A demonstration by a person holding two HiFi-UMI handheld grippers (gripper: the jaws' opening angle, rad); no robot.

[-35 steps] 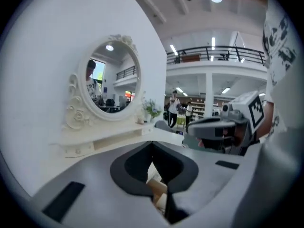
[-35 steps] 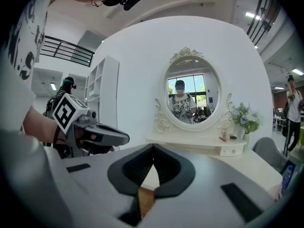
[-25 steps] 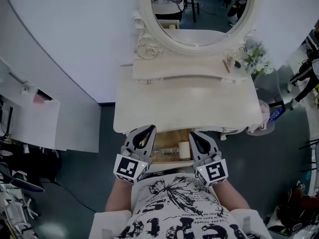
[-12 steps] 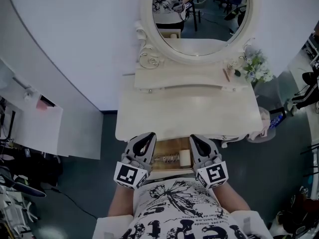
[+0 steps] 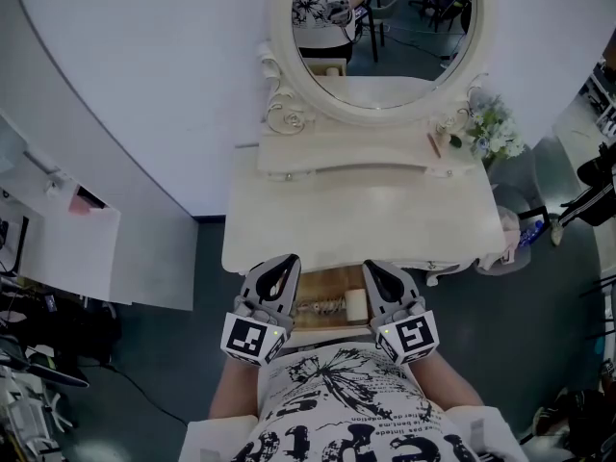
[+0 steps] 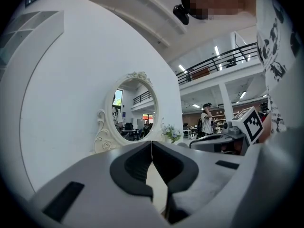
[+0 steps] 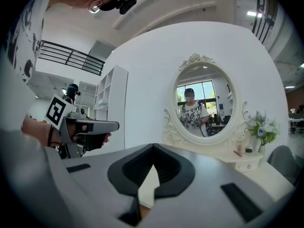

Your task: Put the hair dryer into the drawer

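An open wooden drawer (image 5: pixel 332 282) juts out under the front edge of the white dressing table (image 5: pixel 361 215). Inside it lie a pale ribbed object (image 5: pixel 320 307) and a cream block (image 5: pixel 356 304); whether either is the hair dryer I cannot tell. My left gripper (image 5: pixel 282 264) hangs over the drawer's left end, shut and holding nothing. My right gripper (image 5: pixel 373 269) is over the drawer's right end, also shut and bare. In the left gripper view the jaws (image 6: pixel 151 144) meet at their tips. In the right gripper view the right gripper's jaws (image 7: pixel 153 149) meet the same way.
An oval mirror (image 5: pixel 380 27) in an ornate white frame stands on a raised shelf (image 5: pixel 356 152) at the back of the table. A bunch of flowers (image 5: pixel 493 128) sits at the shelf's right end. A white cabinet (image 5: pixel 67 243) stands to the left.
The head view has tipped slightly, so the table sits a little lower in the picture. Both grippers have stayed over the open drawer, shut.
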